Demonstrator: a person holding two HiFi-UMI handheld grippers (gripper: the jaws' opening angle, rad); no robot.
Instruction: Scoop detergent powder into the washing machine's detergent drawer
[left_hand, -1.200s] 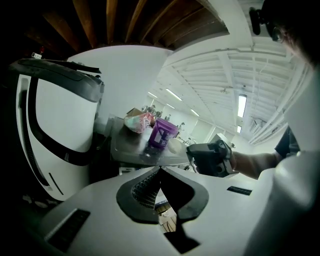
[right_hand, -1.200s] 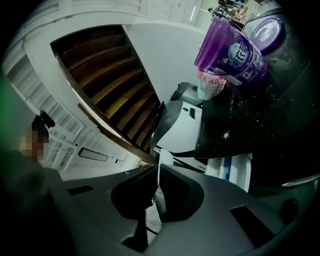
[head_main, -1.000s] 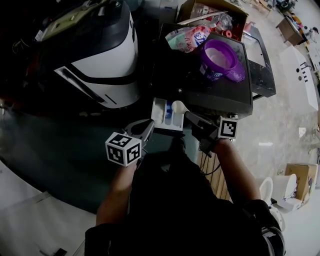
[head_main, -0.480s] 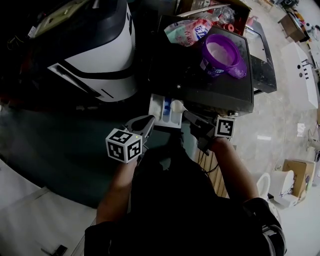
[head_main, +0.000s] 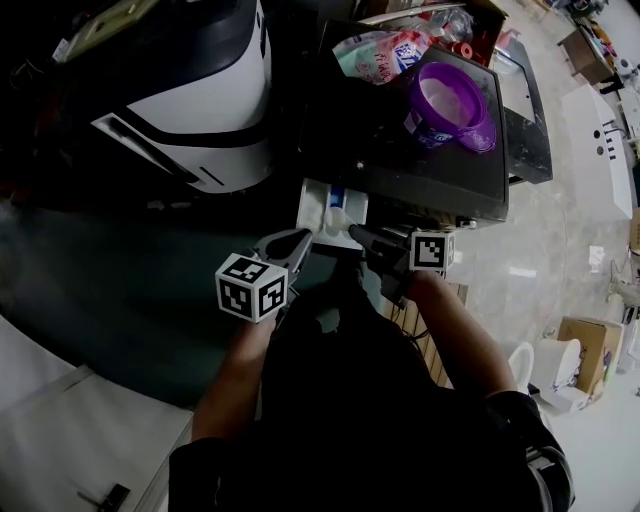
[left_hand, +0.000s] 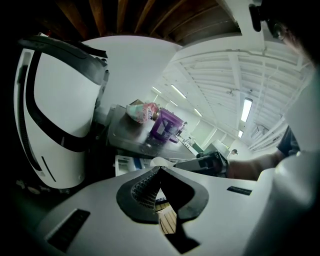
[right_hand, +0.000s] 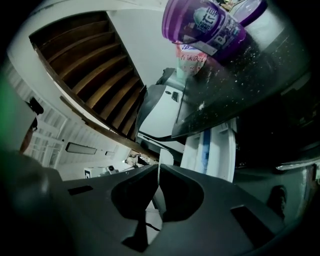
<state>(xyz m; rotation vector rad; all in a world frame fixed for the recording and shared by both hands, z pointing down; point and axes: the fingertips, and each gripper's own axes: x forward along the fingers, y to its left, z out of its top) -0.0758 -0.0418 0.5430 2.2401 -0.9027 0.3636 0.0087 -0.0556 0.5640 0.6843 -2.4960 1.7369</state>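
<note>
Two things — tub (head_main: 447, 105), bag (head_main: 385, 55) — above drawer (head_main: 314, 206)

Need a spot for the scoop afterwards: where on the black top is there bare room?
The black top is bare along its left and front, between the bag, the tub and the front edge. Bag, tub and lid crowd its back right. The drawer is busy: the right claw holds the scoop there.

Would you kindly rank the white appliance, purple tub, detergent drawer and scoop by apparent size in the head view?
1. white appliance
2. purple tub
3. detergent drawer, only its pulled-out part showing, partly covered
4. scoop
</note>
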